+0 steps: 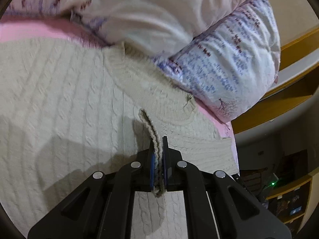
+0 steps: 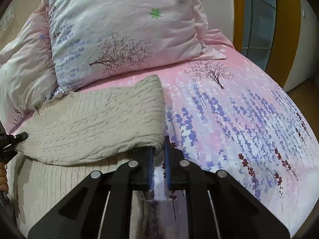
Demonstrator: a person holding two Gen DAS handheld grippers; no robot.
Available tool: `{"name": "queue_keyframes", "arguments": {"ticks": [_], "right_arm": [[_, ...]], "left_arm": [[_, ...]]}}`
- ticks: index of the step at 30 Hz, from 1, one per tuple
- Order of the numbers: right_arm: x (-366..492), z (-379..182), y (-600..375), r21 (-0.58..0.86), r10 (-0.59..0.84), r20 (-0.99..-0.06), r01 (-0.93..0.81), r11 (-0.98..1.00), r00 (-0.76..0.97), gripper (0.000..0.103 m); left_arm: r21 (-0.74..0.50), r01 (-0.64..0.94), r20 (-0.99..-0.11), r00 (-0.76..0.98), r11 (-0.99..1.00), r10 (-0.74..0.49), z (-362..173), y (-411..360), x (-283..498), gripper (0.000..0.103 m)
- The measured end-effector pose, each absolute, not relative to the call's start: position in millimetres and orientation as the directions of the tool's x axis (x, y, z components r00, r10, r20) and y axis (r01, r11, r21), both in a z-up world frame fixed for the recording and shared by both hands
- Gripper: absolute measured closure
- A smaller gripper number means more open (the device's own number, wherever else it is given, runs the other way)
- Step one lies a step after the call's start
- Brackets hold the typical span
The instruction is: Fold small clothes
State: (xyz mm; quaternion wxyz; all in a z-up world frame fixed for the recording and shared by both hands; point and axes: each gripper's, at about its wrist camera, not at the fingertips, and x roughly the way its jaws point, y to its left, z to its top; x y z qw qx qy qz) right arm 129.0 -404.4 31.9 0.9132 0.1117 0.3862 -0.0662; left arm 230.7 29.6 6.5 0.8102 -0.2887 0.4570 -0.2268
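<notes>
A cream cable-knit sweater [image 1: 65, 91] lies on the pink bed, folded over on itself. My left gripper [image 1: 158, 145] is shut on a doubled edge of the sweater, which stands up between the pads. In the right wrist view the sweater [image 2: 95, 119] has its upper layer folded over the lower one. My right gripper [image 2: 159, 149] has a narrow gap between its blue pads, with a corner of the sweater's fold at the tips. The left gripper's tip [image 2: 20, 136] shows at the sweater's left edge.
A floral pillow [image 2: 123, 31] and a bunched white duvet [image 1: 139, 14] lie at the bed's head, touching the sweater. The pink floral sheet [image 2: 229, 109] spreads to the right. A wooden shelf [image 1: 289, 91] and a wooden window frame [image 2: 287, 29] stand beyond the bed.
</notes>
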Motion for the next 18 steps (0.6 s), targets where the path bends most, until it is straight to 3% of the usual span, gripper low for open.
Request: {"name": "queue_keyframes", "arguments": {"ticks": [6, 15, 18], "right_arm": [[124.1, 40.9, -378.0, 0.067, -0.047, -0.703, 0.132, 0.989, 0.71, 0.094], [125.1, 26.3, -344.2, -0.079, -0.097, -0.73, 0.057, 0.995, 0.676, 0.093], [122.5, 27.1, -342.6, -0.08, -0.087, -0.742, 0.042, 0.996, 0.665, 0.079]], "left_arm": [[-0.642, 0.125, -0.594, 0.541, 0.756, -0.595, 24.4, 56.0, 224.1, 0.098], [-0.605, 0.041, -0.678, 0.498, 0.795, -0.541, -12.3, 75.7, 227.8, 0.098], [-0.604, 0.051, -0.676, 0.496, 0.795, -0.545, -12.7, 75.5, 227.8, 0.098]]}}
